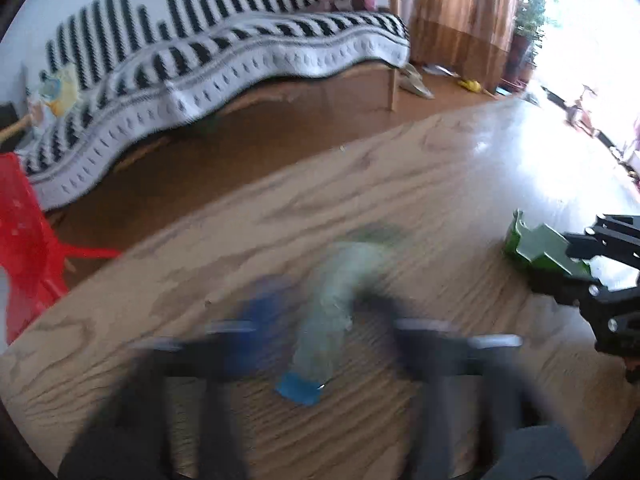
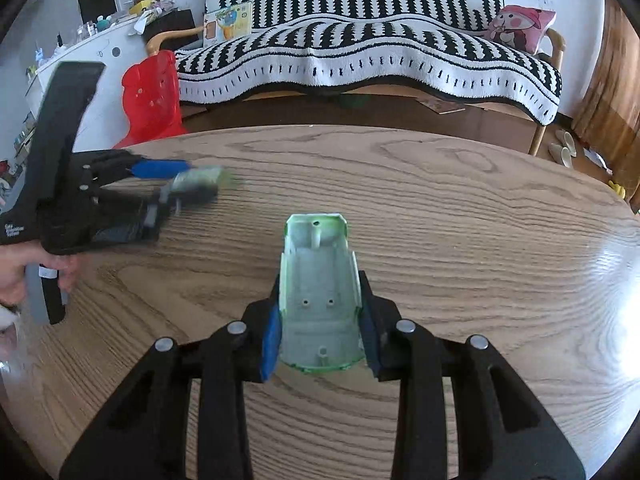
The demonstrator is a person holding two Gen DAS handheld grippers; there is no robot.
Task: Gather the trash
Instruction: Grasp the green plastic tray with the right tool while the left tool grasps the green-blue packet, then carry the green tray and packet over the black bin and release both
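On my right wrist view, the right gripper [image 2: 320, 340] is clamped on a green plastic shell [image 2: 318, 288], hollow side up, with both blue pads [image 2: 271, 340] pressing its flanks; the shell's pale inner face shows screw bosses and small holes, and it sits above the wooden table [image 2: 460, 240]. The same shell appears at the right edge of my left wrist view [image 1: 538, 248], held in the black jaws there. The left gripper [image 1: 320, 344] is heavily blurred in its own camera; its fingers are drawn close together on a pale, greenish crumpled piece [image 1: 336, 300] that stands between the blue pads. In the right wrist view that piece [image 2: 198, 180] projects from the left gripper's tip above the table's left part, and a hand [image 2: 24, 272] grips the handle below. Small white lettering is printed on the left gripper's body, but I cannot read it. Behind the table stand a red plastic chair [image 2: 150, 96], a bench draped with a black-and-white striped blanket [image 2: 360, 56], a pink cartoon cushion [image 2: 520, 28] and an illustrated box [image 2: 227, 22] whose print is illegible.
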